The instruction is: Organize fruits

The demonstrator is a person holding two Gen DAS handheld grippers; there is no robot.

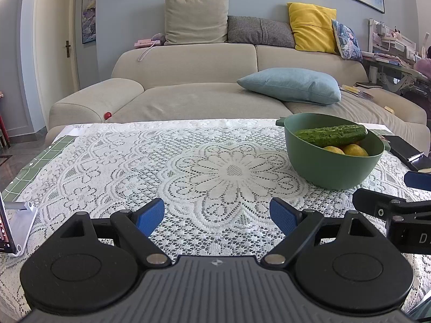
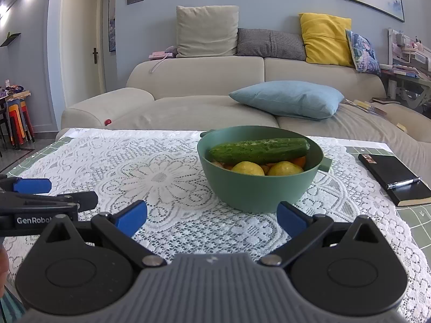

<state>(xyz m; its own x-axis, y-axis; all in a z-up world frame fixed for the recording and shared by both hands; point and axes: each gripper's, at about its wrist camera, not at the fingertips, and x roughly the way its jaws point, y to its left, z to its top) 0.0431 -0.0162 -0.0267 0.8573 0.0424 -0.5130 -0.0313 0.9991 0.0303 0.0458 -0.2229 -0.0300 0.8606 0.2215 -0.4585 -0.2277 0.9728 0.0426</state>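
A green bowl [image 1: 334,167] [image 2: 258,188] stands on the lace-covered table. A cucumber [image 1: 332,134] [image 2: 260,149] lies across its top, above two yellow lemons [image 1: 355,150] [image 2: 249,168]; something orange [image 2: 300,160] shows beneath. My left gripper [image 1: 216,215] is open over bare lace, left of the bowl, with nothing between its blue pads. My right gripper [image 2: 212,216] is open too, just short of the bowl's near wall. Each gripper shows at the edge of the other's view.
A black notebook [image 2: 393,180] with a pen [image 2: 403,183] on it lies right of the bowl. A white stand holding a phone [image 1: 16,226] sits at the table's left edge. A beige sofa [image 1: 202,91] with cushions runs behind the table.
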